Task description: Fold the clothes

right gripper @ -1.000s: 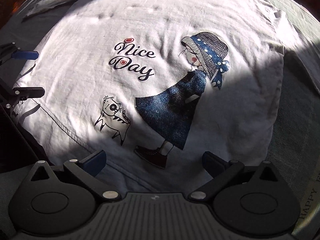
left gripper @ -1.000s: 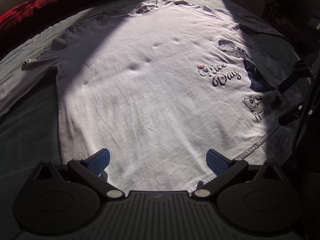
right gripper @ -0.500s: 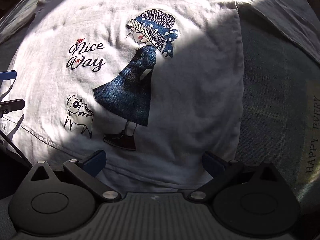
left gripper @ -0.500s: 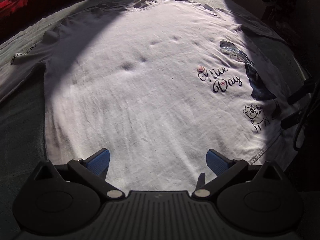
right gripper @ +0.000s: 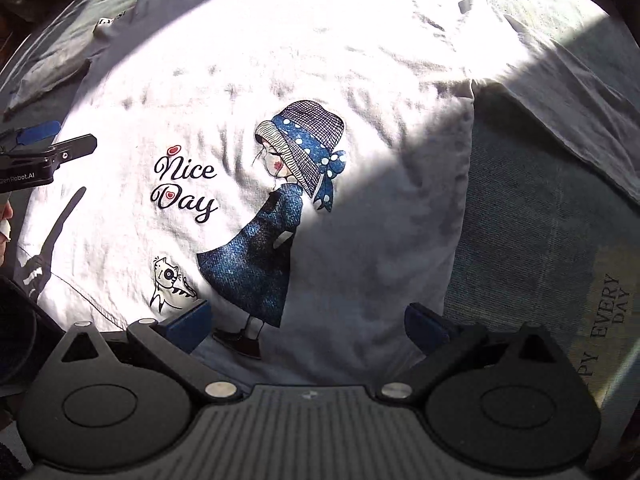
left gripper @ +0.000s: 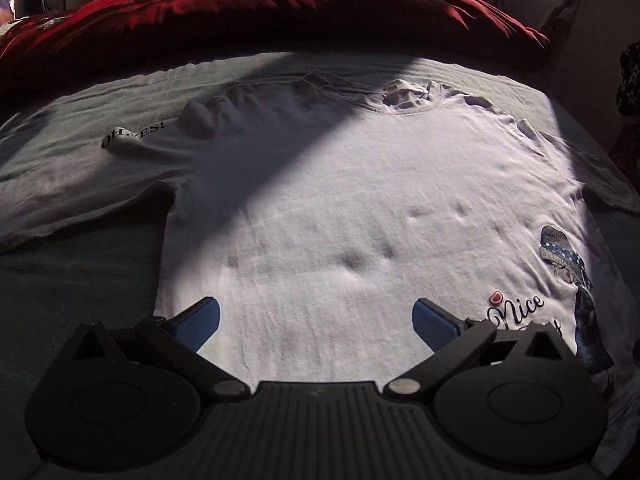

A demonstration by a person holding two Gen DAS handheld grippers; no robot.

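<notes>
Two grippers are hovering wide-jawed over a flat white T-shirt [right gripper: 360,60].
Left gripper [left gripper: 316,322] and right gripper [right gripper: 308,320] are likely readying a hem pinch, lower frame.

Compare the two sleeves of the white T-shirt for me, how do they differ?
The left sleeve lies wholly in shadow, while the right sleeve is sunlit near the shoulder and shaded further out. The left sleeve has a flipped-up bit showing black lettering; no lettering shows on the right sleeve. Both spread out sideways from the T-shirt on the grey-green bedcover, a little wrinkled and not yet folded in.
</notes>
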